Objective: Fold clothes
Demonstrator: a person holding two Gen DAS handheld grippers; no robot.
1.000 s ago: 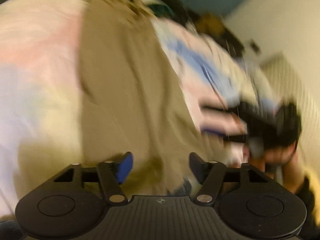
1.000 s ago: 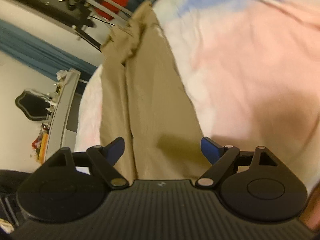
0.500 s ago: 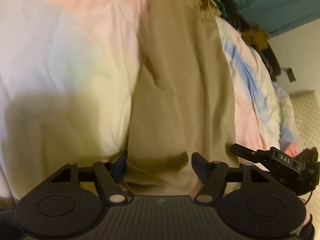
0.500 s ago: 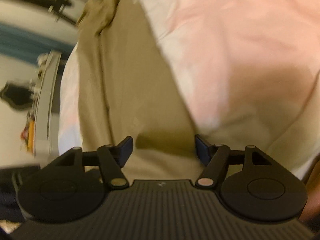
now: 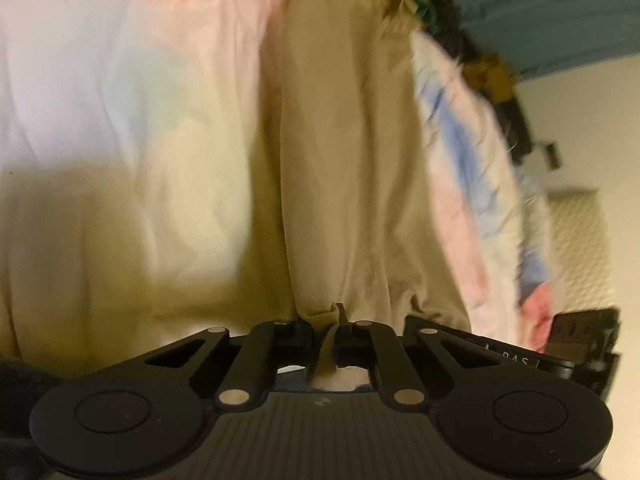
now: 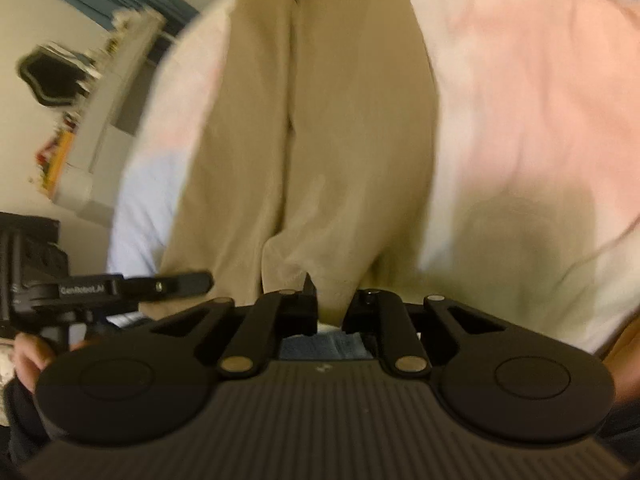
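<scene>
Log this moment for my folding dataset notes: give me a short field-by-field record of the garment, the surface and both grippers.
garment: khaki trousers, laid lengthwise away from the cameras
surface: pastel bedspread in pink, blue and yellow
left gripper: shut, near edge of the trousers bunched between the jaws
right gripper: shut on the same near edge, beside the left one
background: teal curtain and a shelf unit, both blurred
fold state: no fold visible yet

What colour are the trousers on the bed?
Khaki tan trousers, plain with no pattern; clearest in the left wrist view.
</scene>
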